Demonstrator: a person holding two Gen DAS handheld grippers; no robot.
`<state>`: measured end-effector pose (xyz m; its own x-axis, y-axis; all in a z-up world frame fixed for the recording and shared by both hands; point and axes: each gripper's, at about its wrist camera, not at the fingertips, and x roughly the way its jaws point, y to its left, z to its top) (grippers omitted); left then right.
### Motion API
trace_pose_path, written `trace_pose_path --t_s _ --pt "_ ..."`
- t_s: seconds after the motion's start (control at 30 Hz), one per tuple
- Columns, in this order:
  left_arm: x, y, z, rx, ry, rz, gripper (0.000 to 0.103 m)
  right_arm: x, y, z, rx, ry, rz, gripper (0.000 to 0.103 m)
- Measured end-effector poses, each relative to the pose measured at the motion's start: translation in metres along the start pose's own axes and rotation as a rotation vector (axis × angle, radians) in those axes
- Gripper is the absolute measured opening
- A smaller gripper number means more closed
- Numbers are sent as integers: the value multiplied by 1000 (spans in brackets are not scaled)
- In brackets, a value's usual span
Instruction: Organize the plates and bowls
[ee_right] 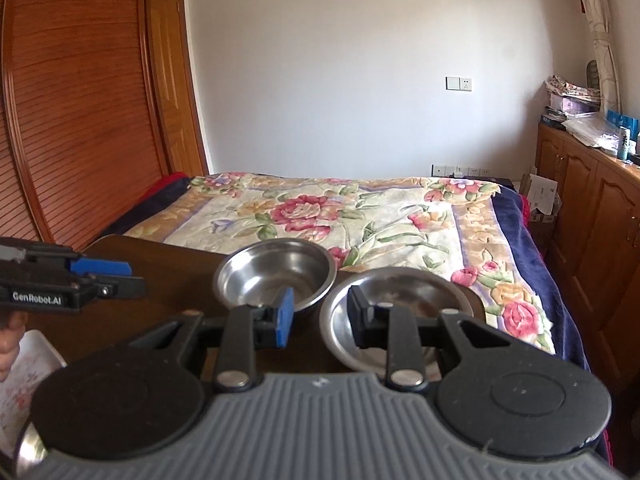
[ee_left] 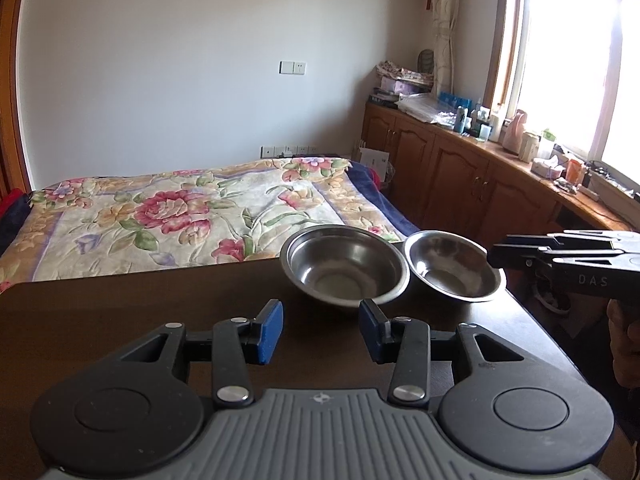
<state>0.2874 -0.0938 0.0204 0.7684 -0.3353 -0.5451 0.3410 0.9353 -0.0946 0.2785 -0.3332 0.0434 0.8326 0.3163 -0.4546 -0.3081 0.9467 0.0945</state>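
Two empty steel bowls stand side by side on the dark wooden table, near its far edge. The left bowl touches or nearly touches the right bowl. My left gripper is open and holds nothing, just short of the left bowl's near rim. My right gripper is open at the right bowl. In its own view one finger lies over the bowl's inside and the other outside the left rim. I cannot tell whether it touches.
Past the table lies a bed with a floral blanket. Wooden cabinets with clutter run along the right under a window. A white floral-patterned item and a shiny metal rim sit low at the left. A hand holds the right gripper.
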Motion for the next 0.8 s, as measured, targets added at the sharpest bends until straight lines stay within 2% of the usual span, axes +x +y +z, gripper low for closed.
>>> trace_pose_path --t_s 0.4,0.8 --pt "53 6 16 -12 67 15 45 61 -2 15 -30 57 -1 31" --pt "87 15 19 -78 139 -48 40 99 -6 22 15 111 12 31"
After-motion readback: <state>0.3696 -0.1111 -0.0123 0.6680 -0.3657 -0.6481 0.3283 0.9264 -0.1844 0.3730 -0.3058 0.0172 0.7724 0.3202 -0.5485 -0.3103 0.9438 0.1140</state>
